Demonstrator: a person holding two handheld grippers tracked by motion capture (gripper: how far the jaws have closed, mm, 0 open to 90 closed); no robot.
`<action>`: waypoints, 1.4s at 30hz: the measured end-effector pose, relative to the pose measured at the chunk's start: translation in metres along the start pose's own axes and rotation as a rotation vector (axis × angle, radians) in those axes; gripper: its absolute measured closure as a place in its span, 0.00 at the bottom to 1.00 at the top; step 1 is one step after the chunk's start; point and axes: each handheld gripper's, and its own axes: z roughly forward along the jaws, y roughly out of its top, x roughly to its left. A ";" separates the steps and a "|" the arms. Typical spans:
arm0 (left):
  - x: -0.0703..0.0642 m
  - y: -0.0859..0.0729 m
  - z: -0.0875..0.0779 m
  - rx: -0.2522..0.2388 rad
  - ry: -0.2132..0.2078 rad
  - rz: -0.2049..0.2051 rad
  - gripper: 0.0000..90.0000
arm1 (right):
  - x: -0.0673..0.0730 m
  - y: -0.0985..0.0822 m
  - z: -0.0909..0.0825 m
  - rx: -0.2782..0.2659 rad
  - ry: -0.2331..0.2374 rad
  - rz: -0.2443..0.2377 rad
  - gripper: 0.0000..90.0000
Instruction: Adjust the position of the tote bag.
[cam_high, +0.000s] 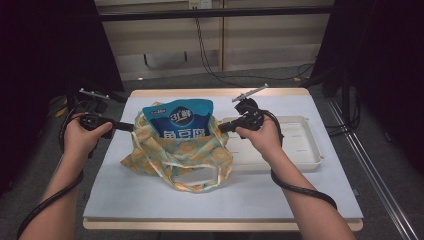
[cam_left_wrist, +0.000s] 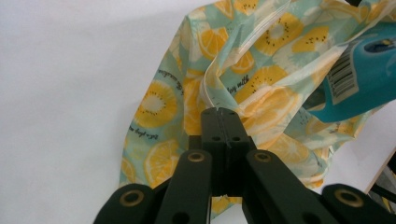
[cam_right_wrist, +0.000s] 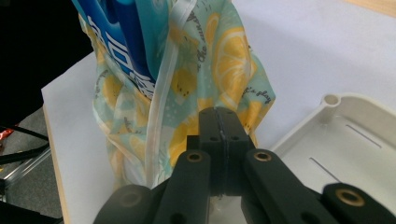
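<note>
A cloth bag (cam_high: 175, 150) printed with lemon slices stands on the white table, and a blue snack pouch (cam_high: 180, 117) sticks up out of its mouth. My left gripper (cam_high: 132, 127) is at the bag's left rim. In the left gripper view the jaws of this gripper (cam_left_wrist: 219, 110) are shut on the white-trimmed edge of the bag (cam_left_wrist: 159, 102), beside the pouch (cam_left_wrist: 369, 70). My right gripper (cam_high: 221, 127) meets the bag's right rim. In the right gripper view the right gripper (cam_right_wrist: 219, 112) is shut with the bag's cloth (cam_right_wrist: 229, 60) running down to its tips, the pouch (cam_right_wrist: 121, 37) just behind.
A shallow white tray (cam_high: 300, 140) lies right of the bag, under my right hand; its corner (cam_right_wrist: 355, 140) is close to the right gripper. The bag's handles lie toward the front on the table (cam_high: 150, 200). Cables and dark curtains border the table.
</note>
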 end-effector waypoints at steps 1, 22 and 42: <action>-0.001 -0.001 0.001 -0.007 -0.002 -0.007 1.00 | 0.000 -0.001 0.003 0.006 0.007 0.006 1.00; 0.005 -0.018 0.015 -0.006 -0.014 -0.007 1.00 | -0.006 -0.018 0.034 0.042 -0.027 0.063 1.00; 0.012 -0.027 0.026 -0.030 -0.039 -0.035 0.98 | -0.009 -0.030 0.050 0.066 -0.019 0.063 1.00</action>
